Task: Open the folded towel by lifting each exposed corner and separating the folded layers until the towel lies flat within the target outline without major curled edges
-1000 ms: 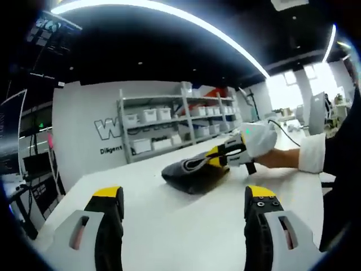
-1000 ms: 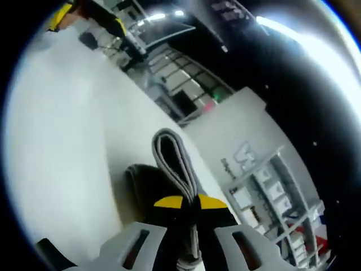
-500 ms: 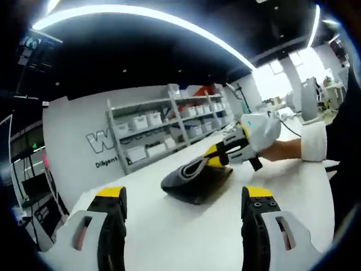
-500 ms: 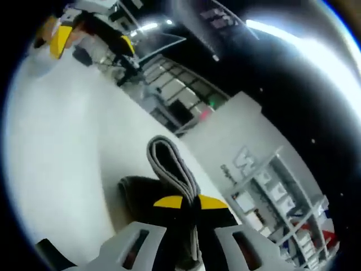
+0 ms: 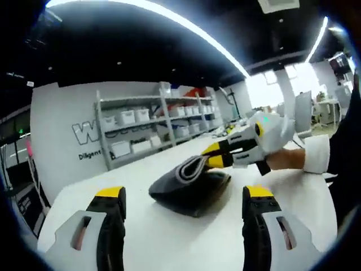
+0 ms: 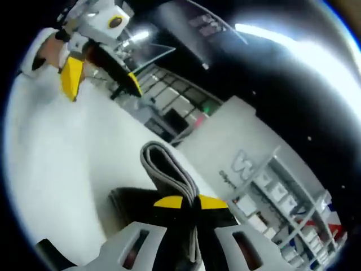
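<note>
Now the right gripper (image 5: 217, 155) is clamped on a raised corner of the folded towel (image 5: 189, 189) lying mid-counter (image 5: 169, 243), the left gripper (image 5: 183, 197) hovers near with jaws apart, so peeling that layer open likely comes next.

I see the towel (image 5: 189, 189) as soft grey cloth, matt, its folded edge (image 6: 169, 172) finely ribbed. Under it my worktop (image 5: 186, 237) looks smooth, white and faintly glossy. My left gripper (image 5: 179, 226) has matt grey plastic bodies with yellow tips on hard black jaws.
</note>
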`<move>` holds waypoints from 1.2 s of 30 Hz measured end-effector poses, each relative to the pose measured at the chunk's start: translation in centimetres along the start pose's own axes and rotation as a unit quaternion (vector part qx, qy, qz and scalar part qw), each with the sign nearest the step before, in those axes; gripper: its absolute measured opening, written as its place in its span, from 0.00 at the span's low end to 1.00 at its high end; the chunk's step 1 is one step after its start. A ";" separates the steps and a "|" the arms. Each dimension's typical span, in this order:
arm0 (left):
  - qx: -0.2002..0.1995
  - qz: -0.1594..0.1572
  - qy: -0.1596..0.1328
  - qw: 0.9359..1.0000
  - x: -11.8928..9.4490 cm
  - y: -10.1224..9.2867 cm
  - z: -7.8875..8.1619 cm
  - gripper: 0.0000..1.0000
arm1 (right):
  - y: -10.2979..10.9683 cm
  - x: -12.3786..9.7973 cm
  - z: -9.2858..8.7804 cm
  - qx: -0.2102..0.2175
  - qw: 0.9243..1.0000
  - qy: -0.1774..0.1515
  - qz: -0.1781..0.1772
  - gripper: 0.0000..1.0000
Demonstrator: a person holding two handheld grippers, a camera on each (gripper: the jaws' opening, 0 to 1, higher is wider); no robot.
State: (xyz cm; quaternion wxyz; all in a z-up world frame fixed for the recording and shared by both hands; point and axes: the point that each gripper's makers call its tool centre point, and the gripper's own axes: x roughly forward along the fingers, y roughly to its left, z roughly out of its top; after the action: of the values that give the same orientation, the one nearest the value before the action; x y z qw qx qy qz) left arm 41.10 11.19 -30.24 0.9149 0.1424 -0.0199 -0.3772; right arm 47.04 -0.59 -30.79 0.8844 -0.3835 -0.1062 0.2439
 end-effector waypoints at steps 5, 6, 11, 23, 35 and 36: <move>0.034 -0.002 0.018 0.999 1.8 0.8 -1.0 0.83 | 0.1 -0.3 0.8 0.039 0.999 -0.020 0.008 0.01; 0.033 -0.004 0.021 0.999 2.2 0.9 -1.1 0.82 | 0.1 -0.3 0.9 0.041 0.999 -0.020 0.009 0.01; 0.032 -0.011 0.025 0.999 4.0 1.4 -1.5 0.82 | 0.2 -0.5 1.2 0.044 0.999 -0.024 0.010 0.01; 0.049 -0.022 0.017 0.998 5.9 0.9 -2.0 0.75 | 0.5 -1.0 2.0 0.087 0.995 -0.039 0.023 0.01; 0.039 -0.044 -0.018 0.998 7.5 -0.4 -1.8 0.66 | 1.2 -1.4 2.8 0.094 0.994 -0.049 0.036 0.01; 0.042 -0.044 -0.023 0.998 7.6 -0.5 -1.9 0.64 | 1.3 -1.4 2.8 0.094 0.994 -0.050 0.037 0.01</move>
State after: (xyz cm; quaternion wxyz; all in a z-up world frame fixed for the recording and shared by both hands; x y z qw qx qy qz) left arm 46.41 6.04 -32.75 0.8900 0.1729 -0.0510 -0.4189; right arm 44.31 1.24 -29.83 0.9003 -0.2900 -0.1126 0.3042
